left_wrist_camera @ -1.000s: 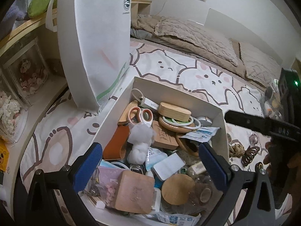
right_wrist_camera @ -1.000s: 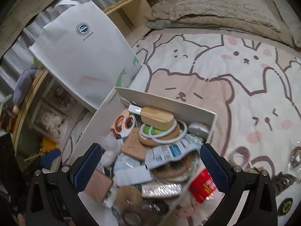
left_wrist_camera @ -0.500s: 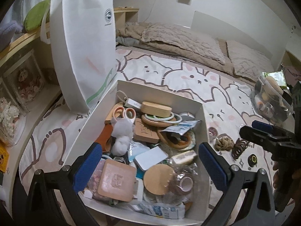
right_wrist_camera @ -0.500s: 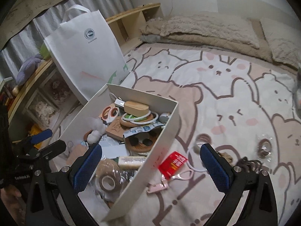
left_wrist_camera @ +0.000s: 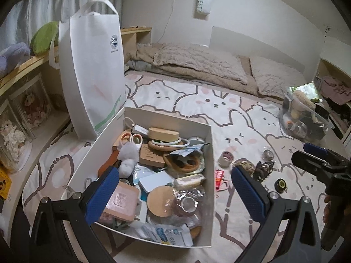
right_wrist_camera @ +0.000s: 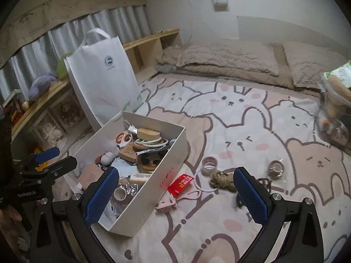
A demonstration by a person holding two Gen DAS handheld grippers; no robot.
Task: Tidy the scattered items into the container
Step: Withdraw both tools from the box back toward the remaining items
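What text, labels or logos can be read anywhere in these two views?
"SWEET": hanging white wall sign.
"GenRobot.AI", roughly: left gripper body.
White bag: round blue logo, wording too small.
Red packet: white characters, unreadable.
White box: faint red marks, unreadable.

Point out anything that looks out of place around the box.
Several small things lie loose on the bedspread beside the white box rather than in it: a red packet, pink scissors, a tape roll, a coil of rope and dark hair ties. The box itself is heaped full.
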